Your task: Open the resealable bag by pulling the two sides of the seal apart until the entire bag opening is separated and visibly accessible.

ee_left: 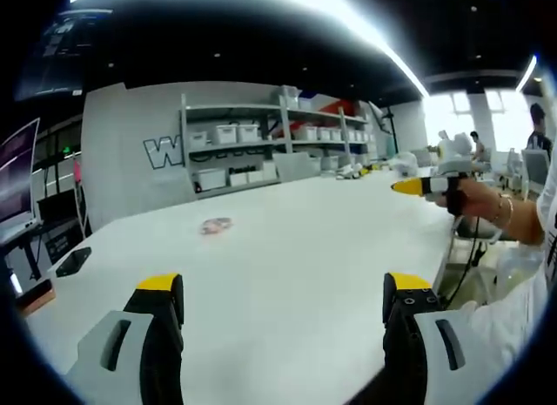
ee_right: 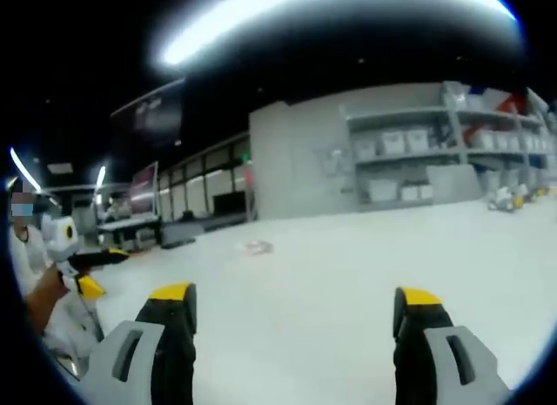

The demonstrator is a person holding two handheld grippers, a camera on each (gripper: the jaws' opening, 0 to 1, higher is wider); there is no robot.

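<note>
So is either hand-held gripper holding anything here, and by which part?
Nothing is held. The left hand-held gripper and right hand-held gripper are both open, and the bag lies untouched on the table.

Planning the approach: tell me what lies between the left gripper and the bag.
Bare white table between the left gripper and the bag, in the left gripper view.

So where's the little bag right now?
The bag lies flat on the white table, far out beyond both open grippers. In the left gripper view it sits left of centre, toward the shelves; in the right gripper view it is a small blurry patch.
</note>
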